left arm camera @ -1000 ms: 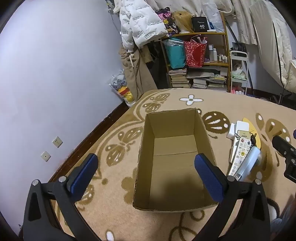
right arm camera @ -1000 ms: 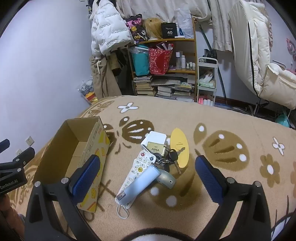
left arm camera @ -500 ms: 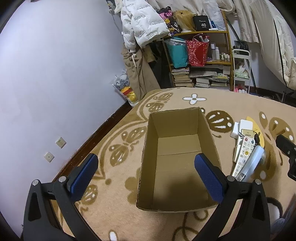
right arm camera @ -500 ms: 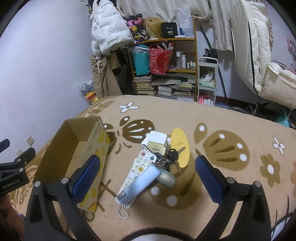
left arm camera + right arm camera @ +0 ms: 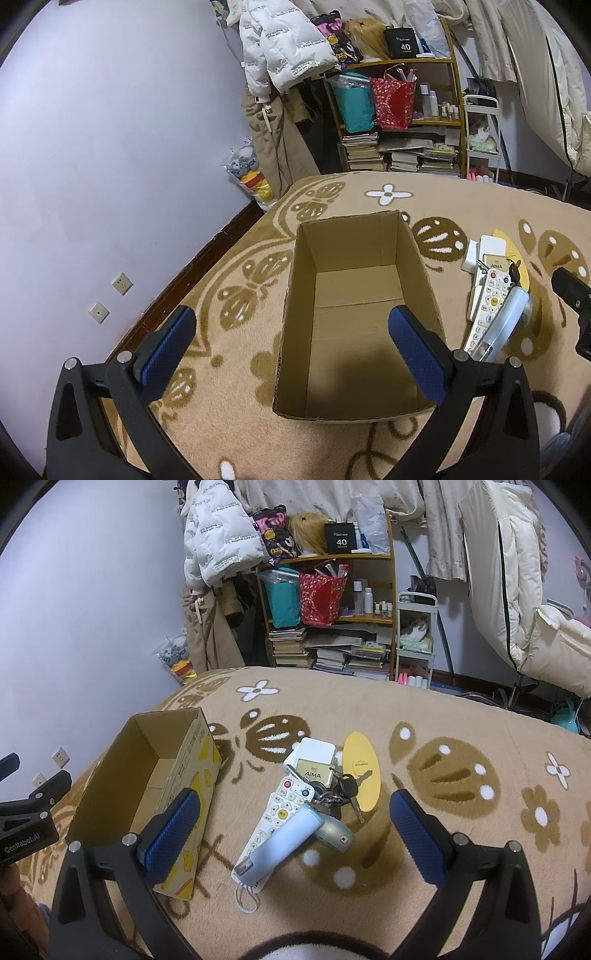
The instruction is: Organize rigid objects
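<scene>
An empty open cardboard box [image 5: 360,317] stands on the patterned blanket; it also shows in the right wrist view [image 5: 147,775]. To its right lies a pile: a white remote [image 5: 275,812], a light-blue cylinder [image 5: 284,840] on top of it, a bunch of keys [image 5: 341,792], a gold tag marked AIMA [image 5: 314,773], a white block [image 5: 314,749] and a yellow oval piece [image 5: 360,771]. My left gripper [image 5: 290,349] is open and empty above the box's near end. My right gripper [image 5: 293,830] is open and empty above the pile.
A purple wall [image 5: 92,147] with a dark skirting runs along the left. A cluttered bookshelf [image 5: 332,627], hanging jackets [image 5: 218,531] and a white cart [image 5: 415,635] stand beyond the blanket's far edge. The blanket [image 5: 461,738] stretches right of the pile.
The left gripper's view has shifted slightly, so the box sits a little further right and further off. The right gripper has hardly moved. Both stay open.
</scene>
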Action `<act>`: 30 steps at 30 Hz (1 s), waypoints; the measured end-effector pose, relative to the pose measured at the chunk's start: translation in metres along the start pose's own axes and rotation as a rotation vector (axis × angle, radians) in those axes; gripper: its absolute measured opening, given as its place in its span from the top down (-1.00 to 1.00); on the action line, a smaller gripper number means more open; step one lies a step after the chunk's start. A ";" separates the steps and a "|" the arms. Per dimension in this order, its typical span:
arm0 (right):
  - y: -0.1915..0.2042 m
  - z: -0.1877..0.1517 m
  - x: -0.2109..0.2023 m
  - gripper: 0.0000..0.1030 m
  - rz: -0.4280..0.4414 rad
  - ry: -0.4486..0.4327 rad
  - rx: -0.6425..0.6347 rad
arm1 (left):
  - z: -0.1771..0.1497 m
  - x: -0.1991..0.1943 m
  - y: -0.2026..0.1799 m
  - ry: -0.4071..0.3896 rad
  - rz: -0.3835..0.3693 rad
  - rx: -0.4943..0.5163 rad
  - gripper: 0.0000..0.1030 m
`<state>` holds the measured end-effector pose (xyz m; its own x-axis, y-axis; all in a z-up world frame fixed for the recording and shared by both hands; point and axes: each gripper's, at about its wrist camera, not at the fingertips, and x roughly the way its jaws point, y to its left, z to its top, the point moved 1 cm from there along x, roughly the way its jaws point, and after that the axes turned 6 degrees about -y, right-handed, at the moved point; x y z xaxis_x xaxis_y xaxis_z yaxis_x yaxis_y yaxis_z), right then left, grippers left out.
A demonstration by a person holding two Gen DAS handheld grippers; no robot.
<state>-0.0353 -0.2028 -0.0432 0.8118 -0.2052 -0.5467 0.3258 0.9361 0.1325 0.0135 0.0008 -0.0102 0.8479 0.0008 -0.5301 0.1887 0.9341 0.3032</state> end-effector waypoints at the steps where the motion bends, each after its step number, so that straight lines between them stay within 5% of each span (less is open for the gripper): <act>1: 0.000 0.000 0.000 -1.00 -0.001 0.001 0.000 | 0.000 0.001 -0.001 0.002 0.002 0.003 -1.00; 30: 0.002 -0.002 0.001 -1.00 0.000 0.006 0.000 | 0.000 -0.001 0.003 -0.002 0.012 0.009 -1.00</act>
<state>-0.0346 -0.2007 -0.0456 0.8088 -0.2033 -0.5519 0.3256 0.9362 0.1322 0.0133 0.0040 -0.0084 0.8515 0.0115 -0.5243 0.1828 0.9306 0.3173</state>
